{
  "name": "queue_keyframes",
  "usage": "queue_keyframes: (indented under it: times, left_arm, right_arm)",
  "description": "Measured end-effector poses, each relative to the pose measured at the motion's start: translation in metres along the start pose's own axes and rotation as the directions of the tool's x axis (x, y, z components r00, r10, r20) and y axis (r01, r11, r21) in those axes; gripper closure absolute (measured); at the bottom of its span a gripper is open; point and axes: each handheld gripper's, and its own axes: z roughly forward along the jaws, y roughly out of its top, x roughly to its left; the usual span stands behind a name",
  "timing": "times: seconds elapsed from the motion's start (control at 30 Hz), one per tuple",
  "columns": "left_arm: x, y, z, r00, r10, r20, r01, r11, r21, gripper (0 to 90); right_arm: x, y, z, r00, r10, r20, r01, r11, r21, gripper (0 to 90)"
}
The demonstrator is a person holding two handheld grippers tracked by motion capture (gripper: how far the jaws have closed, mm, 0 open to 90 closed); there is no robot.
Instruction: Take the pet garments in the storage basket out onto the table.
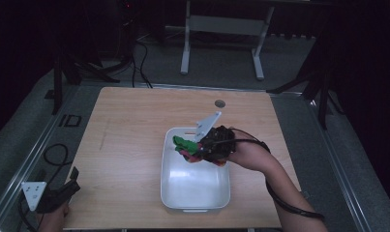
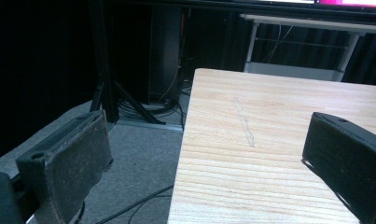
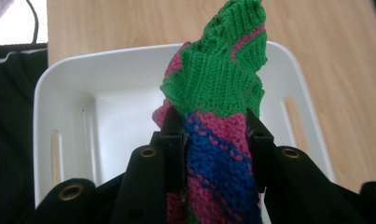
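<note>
High view: right gripper [image 1: 198, 147] clamps knit cloth [image 1: 185, 143] above bin's [image 1: 195, 205] far rim.

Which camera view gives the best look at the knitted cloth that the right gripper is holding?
The right gripper view: the knitted cloth is close there, with clear green, pink and blue stitches, pinched between the jaws of the right gripper. The high view shows it small, above the white tray. The left gripper view looks at the table instead.

High view overhead facing forward, tool views close, sharing table [image 1: 134, 125]
</note>
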Motion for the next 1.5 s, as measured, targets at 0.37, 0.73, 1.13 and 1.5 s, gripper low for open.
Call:
queue_keyframes:
  times: [0.37,0.73,1.13,1.5]
  left_arm:
    - [0.0,0.0,0.0,1.0,0.005,-0.004,-0.005,1.0,-0.001,1.3]
    - [-0.001,0.0,0.0,0.9999,0.009,-0.006,-0.009,1.0,-0.002,1.4]
    - [-0.001,0.0,0.0,0.9999,0.01,-0.008,-0.01,1.0,-0.001,1.4]
    - [-0.001,0.0,0.0,0.9999,0.01,-0.004,-0.01,0.9999,0.0,1.4]
  right_arm:
    - [-0.023,-0.034,-0.038,0.9925,0.075,0.097,-0.07,0.996,-0.047,68.2]
    - [-0.04,-0.085,-0.073,0.9675,0.189,0.168,-0.179,0.981,-0.075,68.1]
    - [-0.057,-0.147,-0.073,0.9188,0.339,0.202,-0.324,0.94,-0.104,68.0]
    - [-0.066,-0.179,-0.013,0.8753,0.426,0.229,-0.411,0.905,-0.112,68.0]
